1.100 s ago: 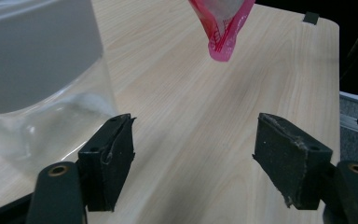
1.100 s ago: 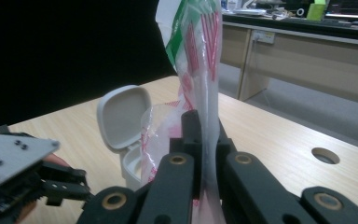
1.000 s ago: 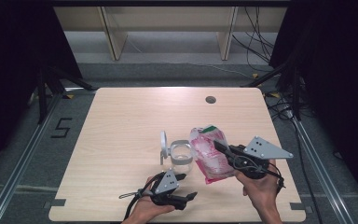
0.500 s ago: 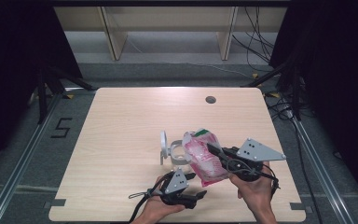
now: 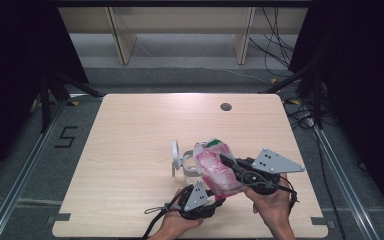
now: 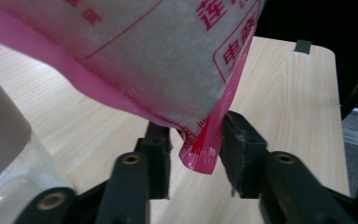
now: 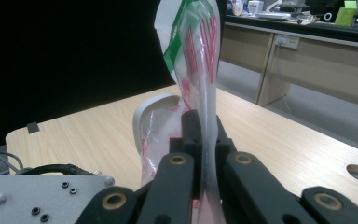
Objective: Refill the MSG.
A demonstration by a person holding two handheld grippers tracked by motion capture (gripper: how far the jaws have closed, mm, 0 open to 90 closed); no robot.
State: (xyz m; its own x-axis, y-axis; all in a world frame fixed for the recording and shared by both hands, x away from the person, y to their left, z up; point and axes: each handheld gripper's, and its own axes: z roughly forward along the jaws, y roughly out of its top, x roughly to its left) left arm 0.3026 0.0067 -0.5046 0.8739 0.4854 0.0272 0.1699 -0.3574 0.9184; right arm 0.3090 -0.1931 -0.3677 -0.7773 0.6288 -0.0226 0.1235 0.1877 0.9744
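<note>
Holding a pink printed bag [image 5: 219,167] above the table [image 5: 130,150], the person works with both grippers near the front edge. Left of the bag stands a clear jar [image 5: 187,165] with its white lid [image 5: 175,157] flipped up on the far left side. Next comes the left gripper [image 5: 215,201], just below the bag's lower corner. Its jaws have just been closing, and the left gripper view shows that corner [image 6: 200,156] hanging between them; the right pad appears to touch the film while the left one stands a little apart, so the grip looks not quite made. Right of the bag, the right gripper [image 5: 226,160] is clamped tight on the bag's side edge, its jaws pinching the film flat [image 7: 205,140] in the right gripper view. As a judgement, the bag is lifted and brought beside the open jar, which is done; catching the bottom corner, tilting the bag and emptying it into the jar appear to remain.
</note>
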